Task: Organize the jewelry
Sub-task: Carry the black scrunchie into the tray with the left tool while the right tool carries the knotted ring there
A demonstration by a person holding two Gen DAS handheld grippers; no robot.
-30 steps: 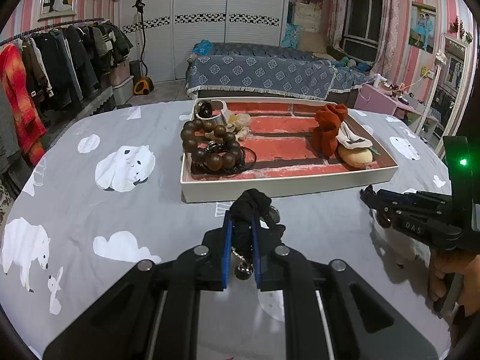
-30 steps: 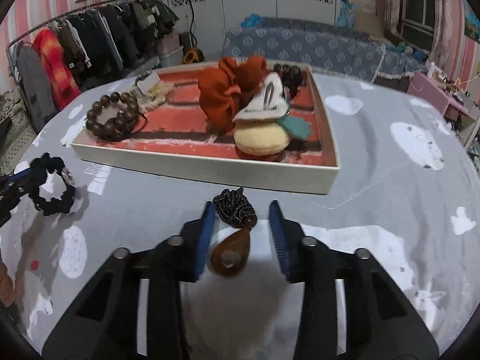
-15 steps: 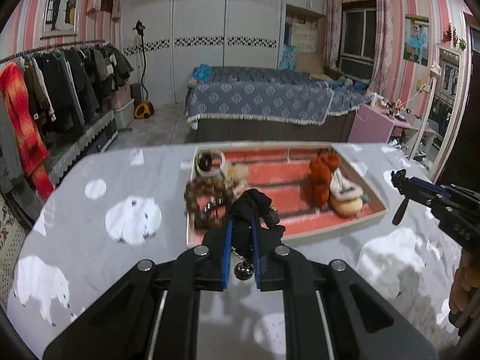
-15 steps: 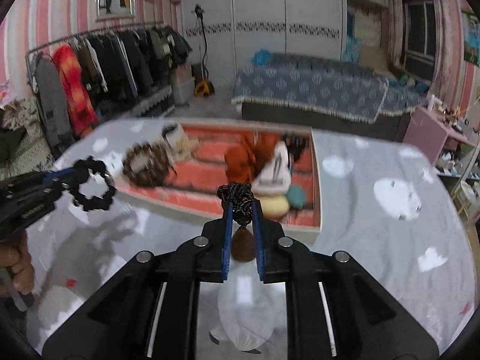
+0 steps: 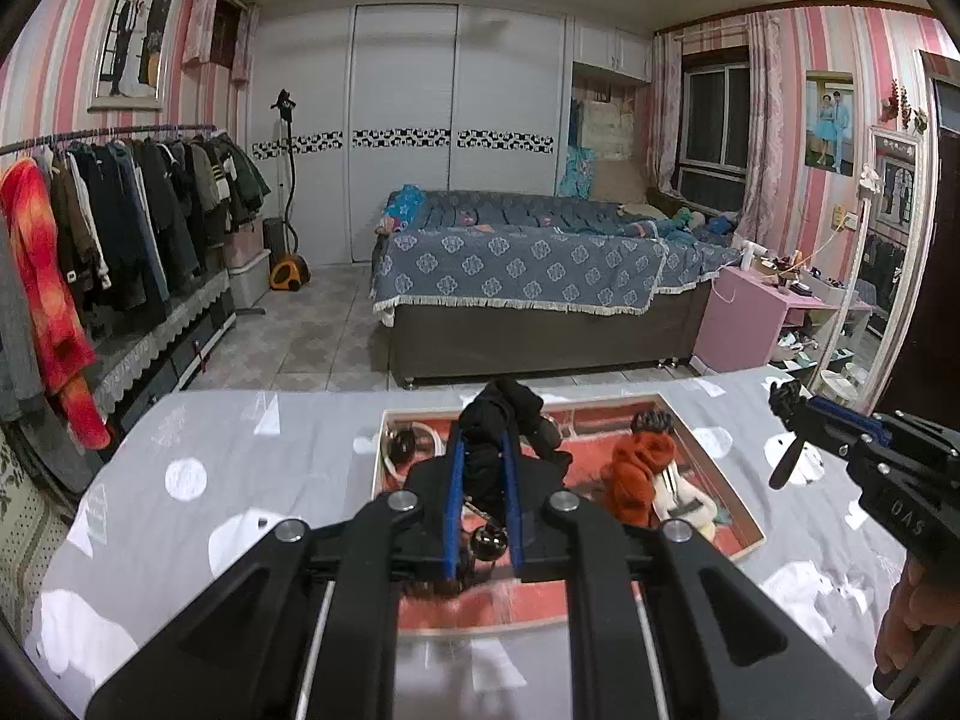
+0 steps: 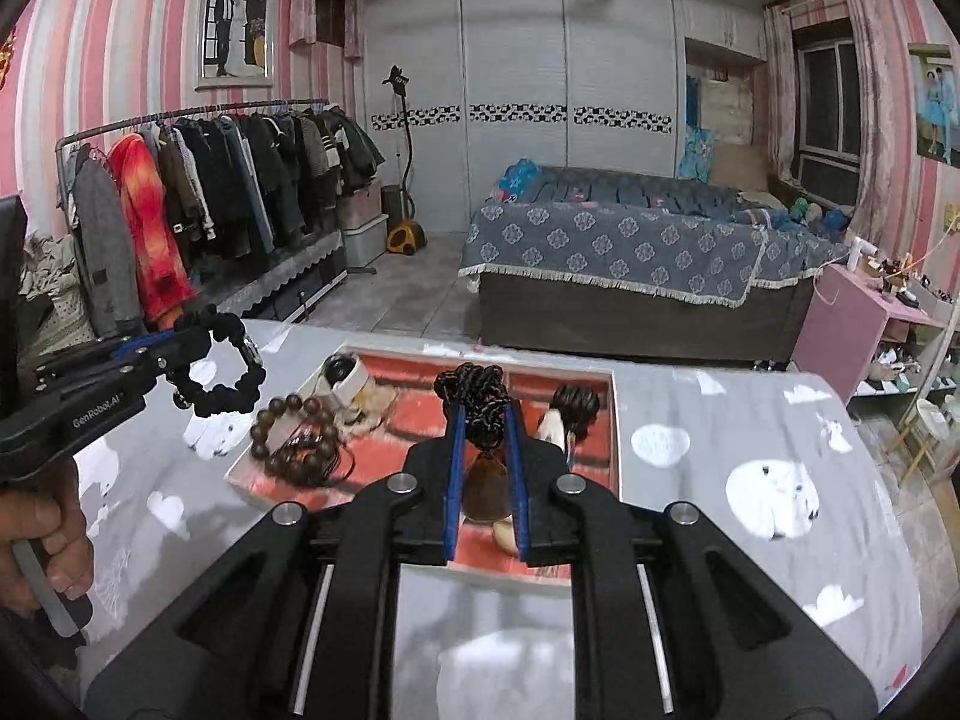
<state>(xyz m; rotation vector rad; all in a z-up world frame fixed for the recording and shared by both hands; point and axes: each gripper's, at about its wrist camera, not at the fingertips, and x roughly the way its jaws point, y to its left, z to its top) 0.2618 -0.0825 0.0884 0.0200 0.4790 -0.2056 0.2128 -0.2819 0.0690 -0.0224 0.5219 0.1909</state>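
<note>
With the left gripper (image 5: pixel 483 468) clamped on a black beaded bracelet (image 6: pixel 225 372) and the right gripper (image 6: pixel 485 450) on a corded amber pendant (image 6: pixel 480 489), both held above the white tray (image 6: pixel 618 438), each should lower onto bare red lining before letting go.

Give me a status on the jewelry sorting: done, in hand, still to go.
Done: the wooden bead bracelet, an orange scrunchie and other pieces lie in the tray. In hand: the left gripper is shut on a black scrunchie with a small bell, the right gripper on a corded pendant; both hang above the tray. Left: setting both down inside. Nothing else shows loose on the table.
</note>
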